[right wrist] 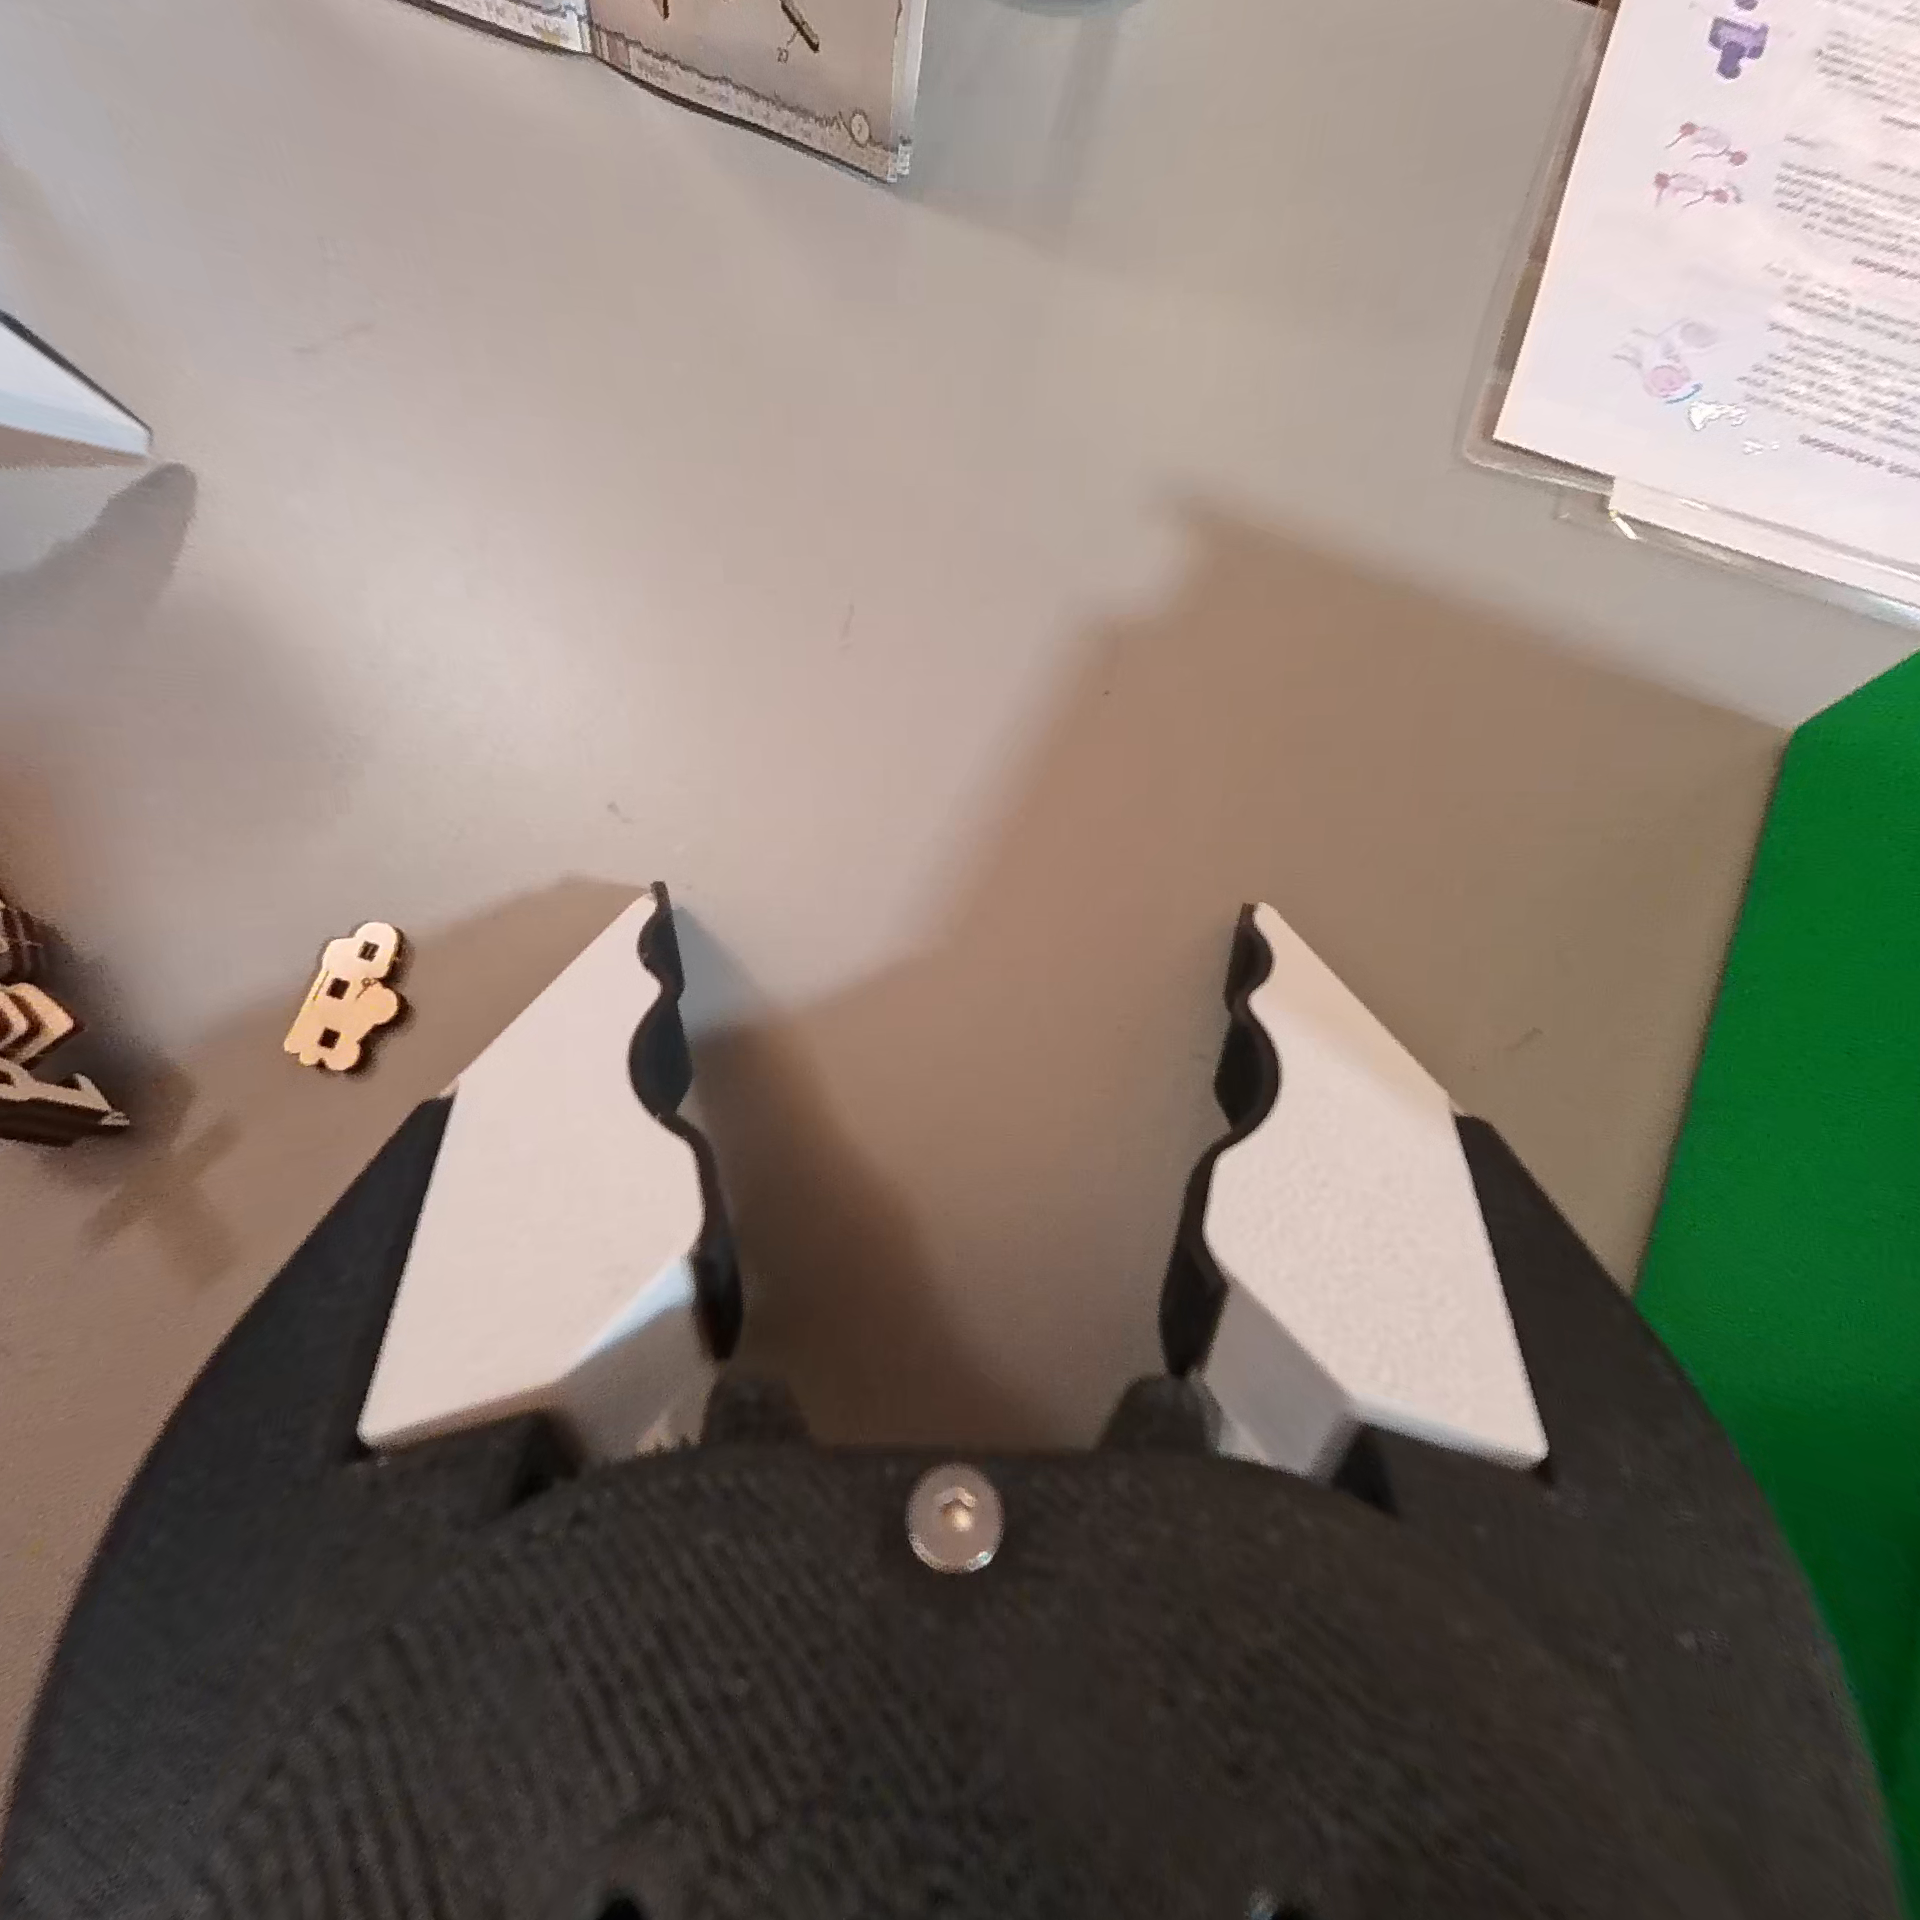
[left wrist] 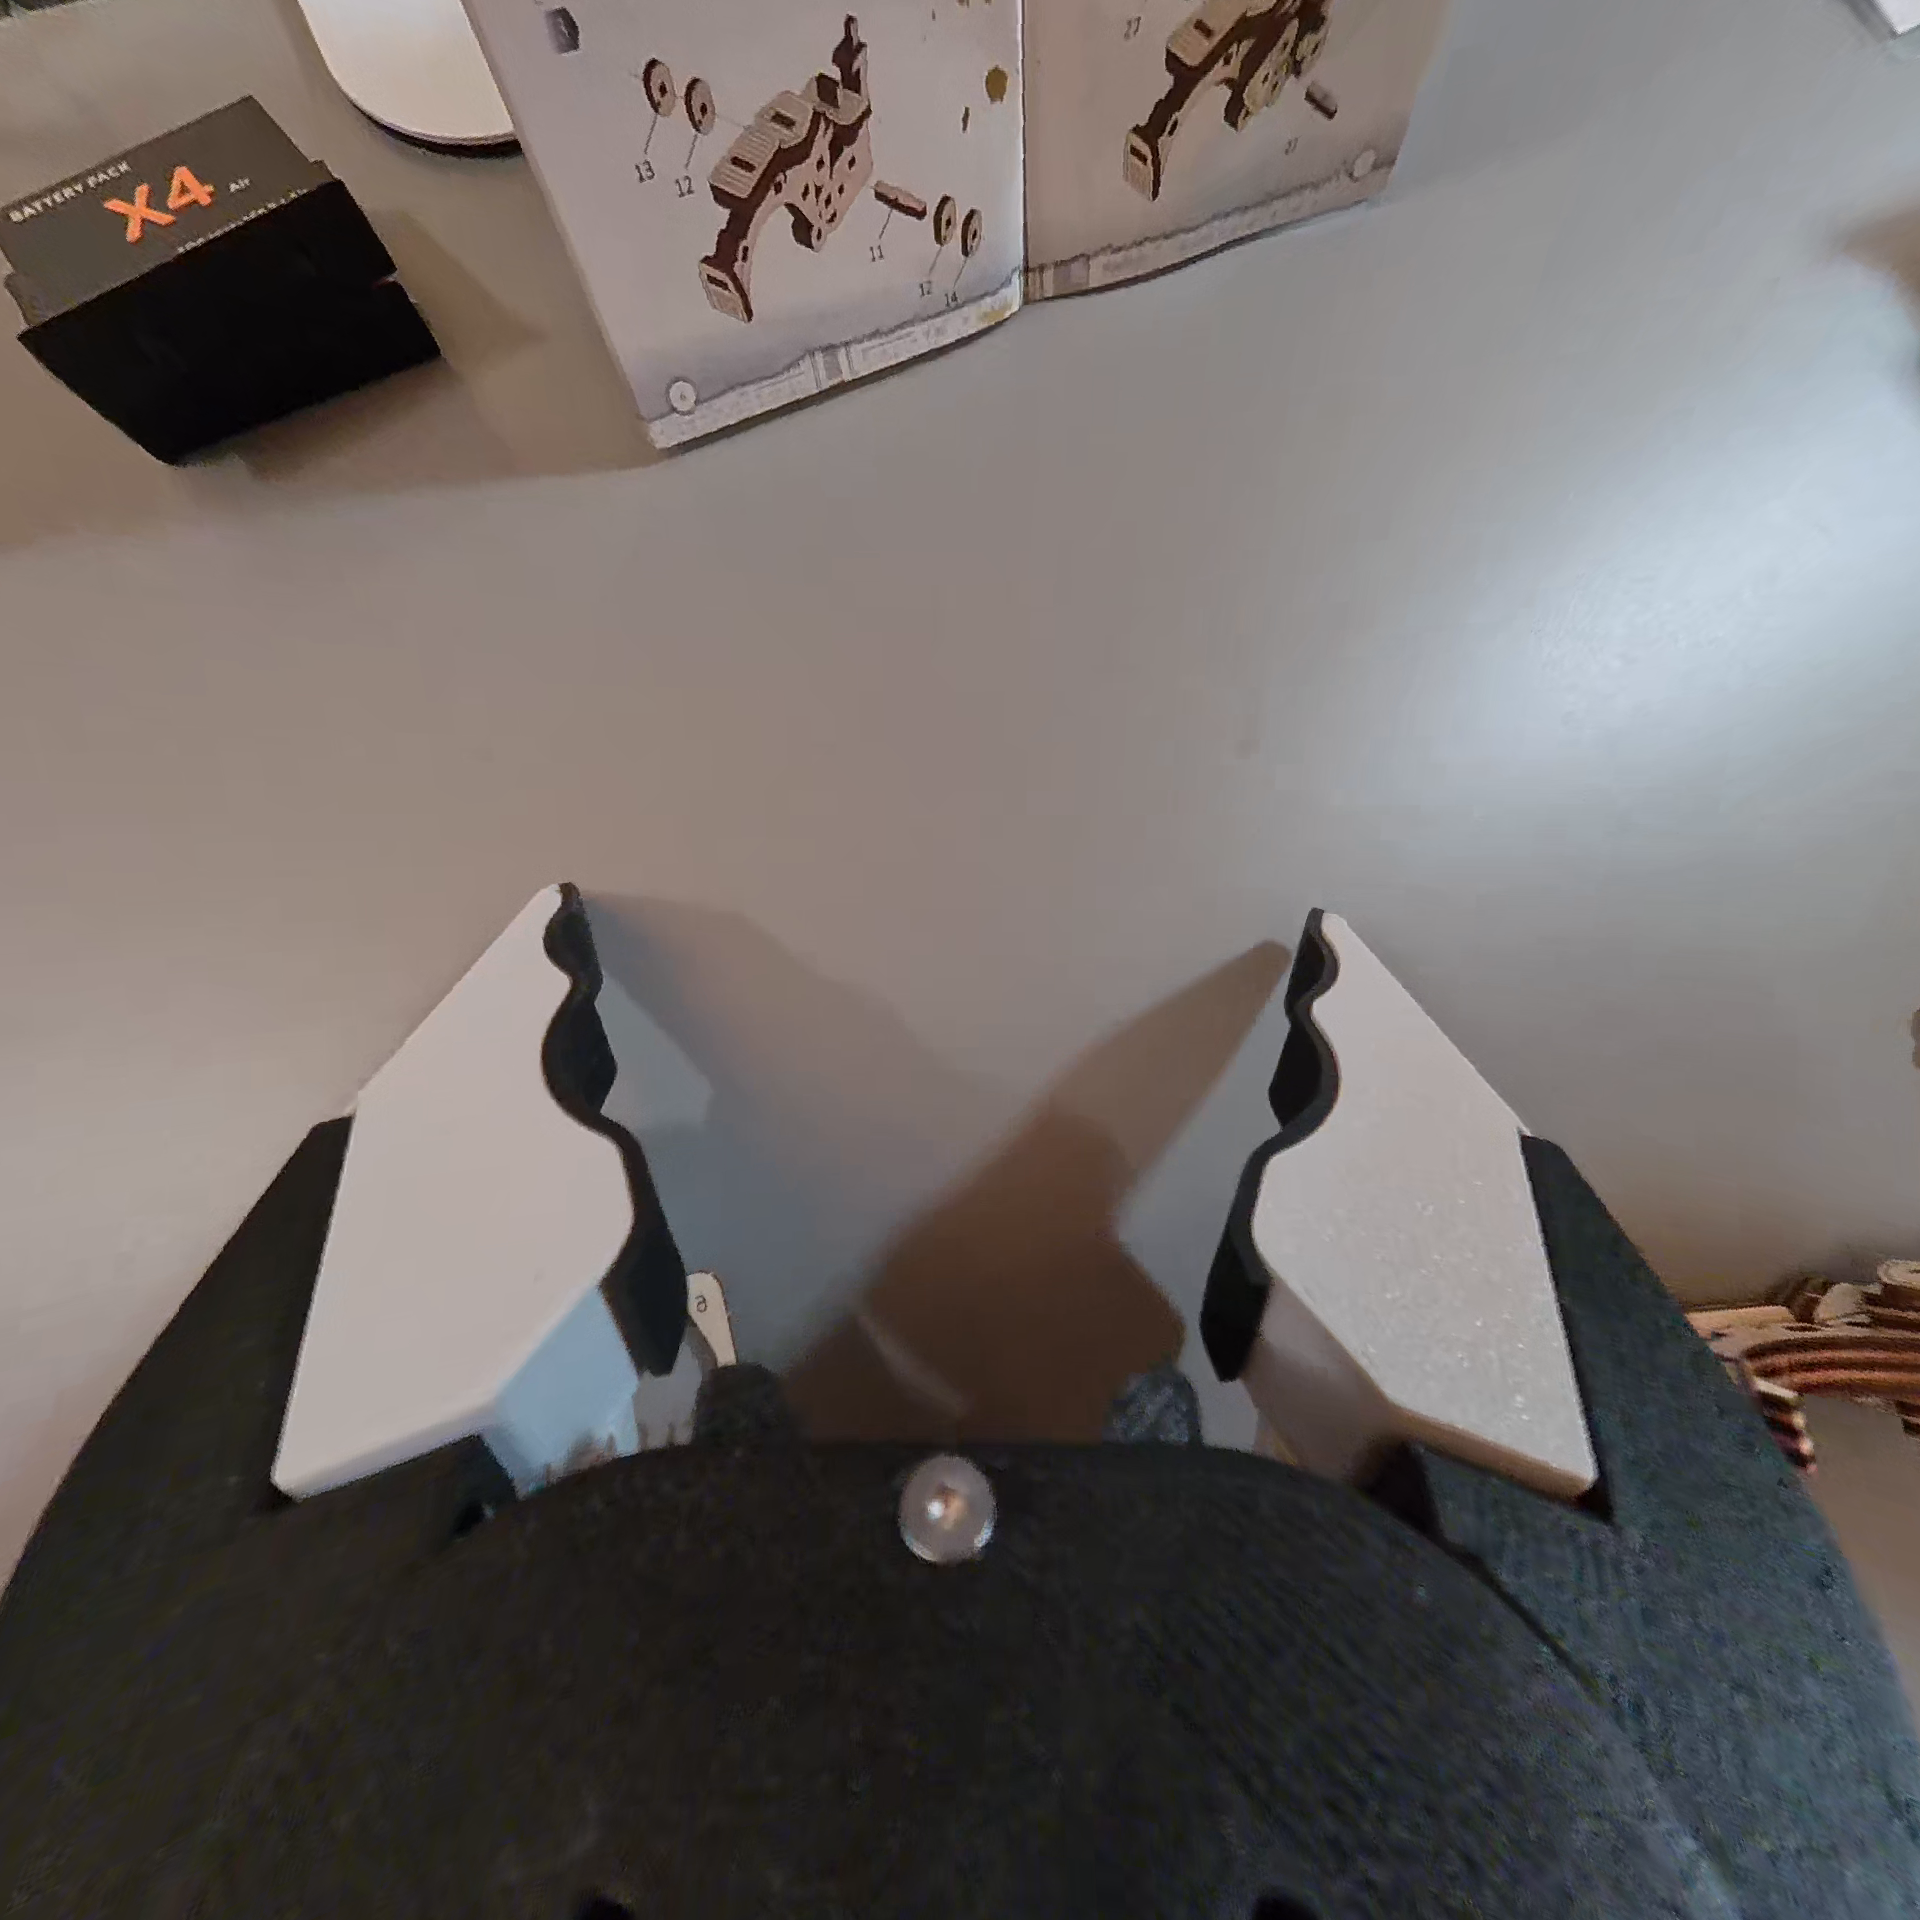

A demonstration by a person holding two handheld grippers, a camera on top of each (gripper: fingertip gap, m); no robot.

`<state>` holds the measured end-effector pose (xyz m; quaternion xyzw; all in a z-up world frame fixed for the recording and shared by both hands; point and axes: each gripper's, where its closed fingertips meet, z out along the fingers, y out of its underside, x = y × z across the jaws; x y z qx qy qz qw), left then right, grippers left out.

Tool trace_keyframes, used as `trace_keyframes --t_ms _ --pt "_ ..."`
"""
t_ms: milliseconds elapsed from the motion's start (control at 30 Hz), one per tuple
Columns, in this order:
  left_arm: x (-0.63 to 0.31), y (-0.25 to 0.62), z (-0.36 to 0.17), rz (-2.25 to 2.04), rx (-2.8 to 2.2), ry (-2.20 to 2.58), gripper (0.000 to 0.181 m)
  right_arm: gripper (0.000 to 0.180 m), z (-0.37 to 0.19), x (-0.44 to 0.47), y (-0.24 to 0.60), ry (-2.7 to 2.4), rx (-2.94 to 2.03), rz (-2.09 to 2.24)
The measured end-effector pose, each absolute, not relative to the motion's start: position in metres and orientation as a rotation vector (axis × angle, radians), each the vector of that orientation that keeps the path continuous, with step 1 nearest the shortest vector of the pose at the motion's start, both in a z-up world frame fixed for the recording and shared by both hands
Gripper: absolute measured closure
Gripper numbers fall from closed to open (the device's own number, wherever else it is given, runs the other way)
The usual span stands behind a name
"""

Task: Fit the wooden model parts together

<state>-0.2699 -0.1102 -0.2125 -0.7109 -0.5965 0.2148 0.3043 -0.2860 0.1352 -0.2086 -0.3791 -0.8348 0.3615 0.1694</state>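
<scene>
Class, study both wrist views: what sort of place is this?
Probably an office or hobby desk: a plain grey tabletop with a folded assembly leaflet, a black battery box and a laminated sheet.

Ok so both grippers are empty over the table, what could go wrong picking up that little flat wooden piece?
The small wooden piece lies flat on the table, so the open right gripper may slide over it instead of catching an edge. It also sits left of the fingers, near the stacked wooden parts, which a sideways reach could knock. The left gripper is open too.

A small pale wooden piece [right wrist: 346, 995] lies flat beside a layered wooden assembly [right wrist: 42, 1049].
</scene>
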Motion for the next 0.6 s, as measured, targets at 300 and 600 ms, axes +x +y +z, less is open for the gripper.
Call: trace_keyframes --t_ms 300,600 --pt "-0.2752 -0.1157 -0.214 0.605 -1.895 -1.603 0.056 0.074 -0.2088 -0.2859 0.1356 -2.372 -1.079 1.026" --pt "-0.273 -0.1171 -0.2157 0.623 -1.926 -1.598 0.053 0.074 -0.2087 -0.2857 0.1358 -2.372 -1.079 1.026"
